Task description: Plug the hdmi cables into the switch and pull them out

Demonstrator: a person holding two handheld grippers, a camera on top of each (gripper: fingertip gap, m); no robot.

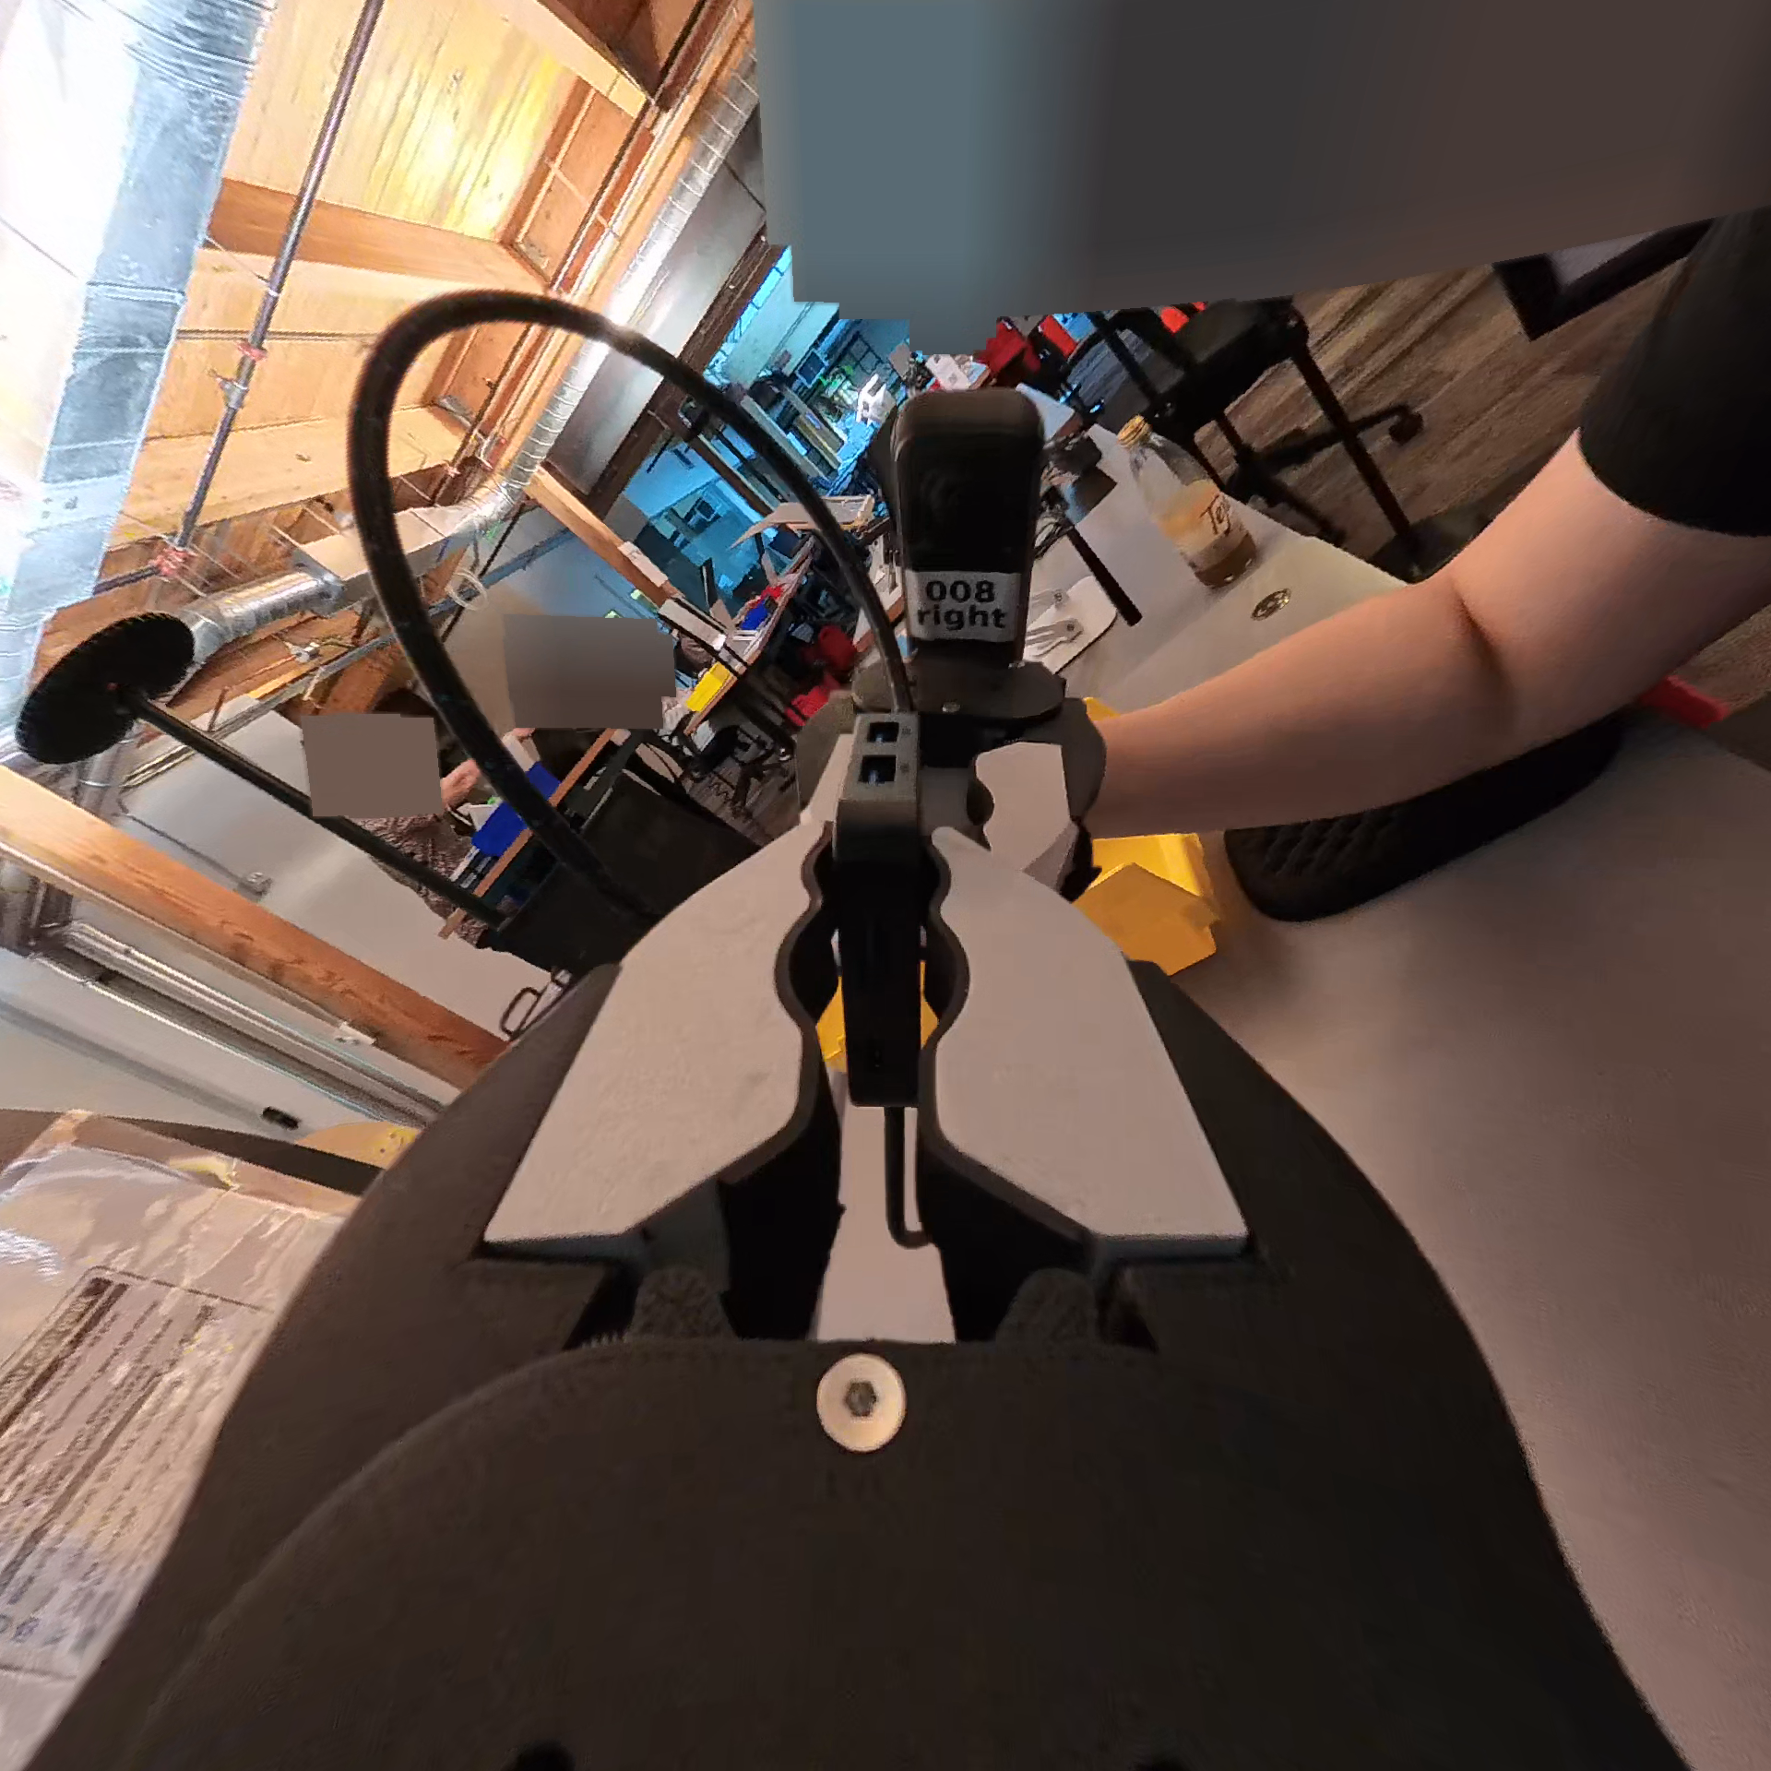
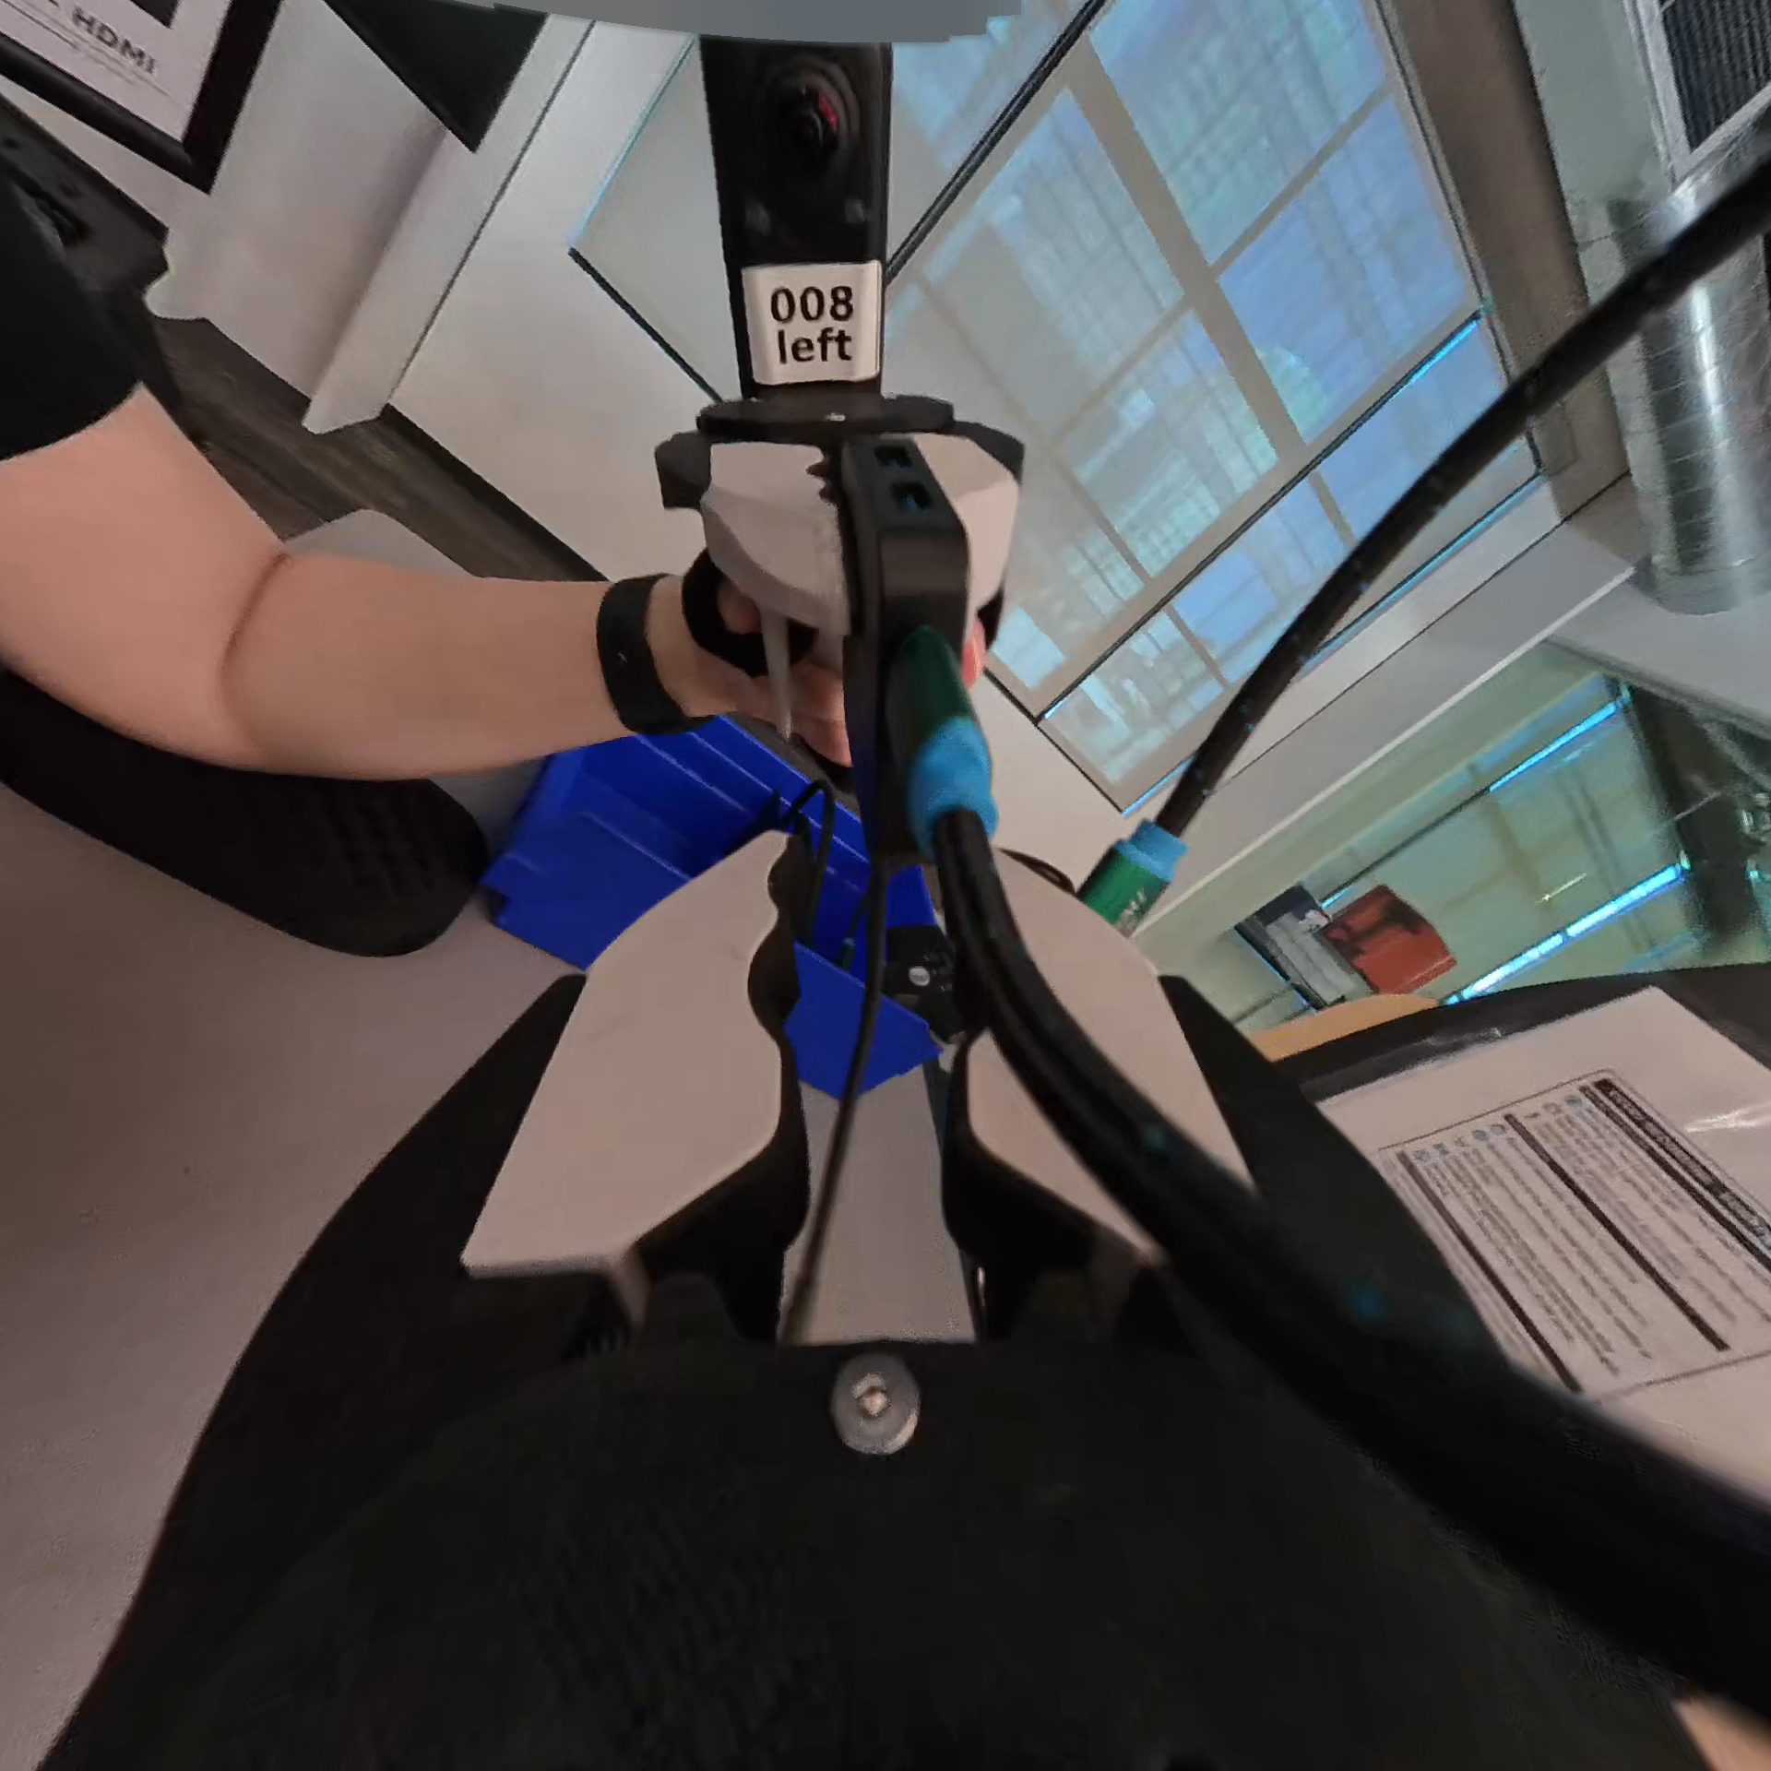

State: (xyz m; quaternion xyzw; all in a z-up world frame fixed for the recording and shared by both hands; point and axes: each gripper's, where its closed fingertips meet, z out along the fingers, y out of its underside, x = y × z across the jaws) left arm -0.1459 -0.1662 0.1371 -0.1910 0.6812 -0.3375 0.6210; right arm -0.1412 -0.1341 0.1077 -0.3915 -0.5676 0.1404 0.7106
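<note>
My left gripper (image 1: 877, 843) is shut on the black HDMI switch (image 1: 877, 958) and holds it on edge above the table. In the right wrist view the switch (image 2: 910, 556) sits in that gripper straight ahead. A green and blue HDMI plug (image 2: 934, 728) sits in the switch's near end, and its black cable (image 2: 1102, 1131) runs back over my right finger. My right gripper (image 2: 901, 858) is open just short of the plug, and a thin black wire (image 2: 843, 1102) hangs between its fingers. A second green and blue plug (image 2: 1131, 867) hangs free to the right. The cable loops high in the left wrist view (image 1: 402, 537).
A blue bin (image 2: 652, 862) stands on the grey table (image 2: 192, 1102) behind my right gripper, and a yellow bin (image 1: 1160, 910) behind the left. A black padded rest (image 1: 1390, 853), a bottle (image 1: 1198, 508), a printed sheet (image 2: 1581, 1236) and a wrapped box (image 1: 125, 1342) lie around. A person's forearm (image 1: 1390, 690) reaches in.
</note>
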